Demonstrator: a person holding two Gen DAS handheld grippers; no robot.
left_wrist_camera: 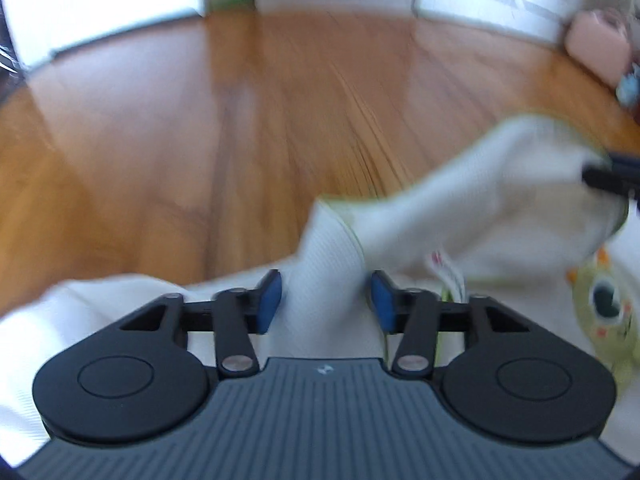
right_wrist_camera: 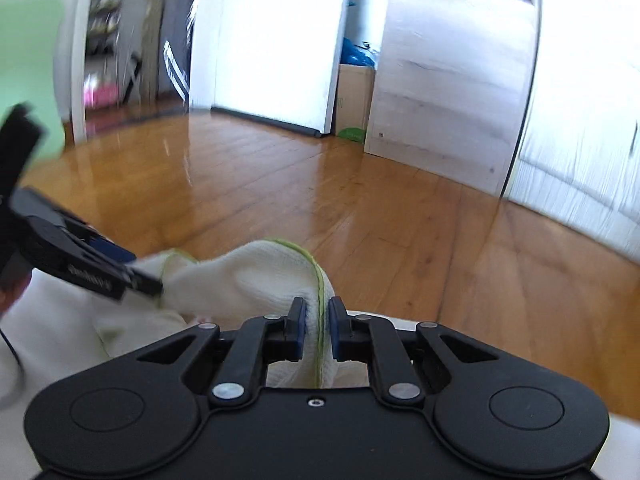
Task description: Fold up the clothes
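Both views are motion-smeared, the left wrist one worst – floor grain and back wall are streaks there. The white garment [left_wrist_camera: 472, 200] w/ green edge stitching is lifted above a white surface [left_wrist_camera: 120, 292], stretched between the two grippers. Its full shape can't be made out; the lower part is cut off behind the gripper bodies. A small sewn-in tag [left_wrist_camera: 448, 270] hangs from it w/ red marks, too blurred to read. At the right edge of the left wrist view a green cartoon print [left_wrist_camera: 604, 300] w/ a big eye is partly cropped; can't tell if it belongs to the same garment.

Left gripper [left_wrist_camera: 326, 300]: in its own view the blue pads look well apart around a ridge of cloth, yet seen from the right wrist camera its tips are pinched on the green hem – clenched on the garment. White lettering on its finger is unreadable.

Right gripper [right_wrist_camera: 318, 328]: pads clamped on a fold of the garment, hem line running between them.

Wooden floor [right_wrist_camera: 360, 208] beyond; a cardboard box [right_wrist_camera: 354, 96] by the door, print illegible.
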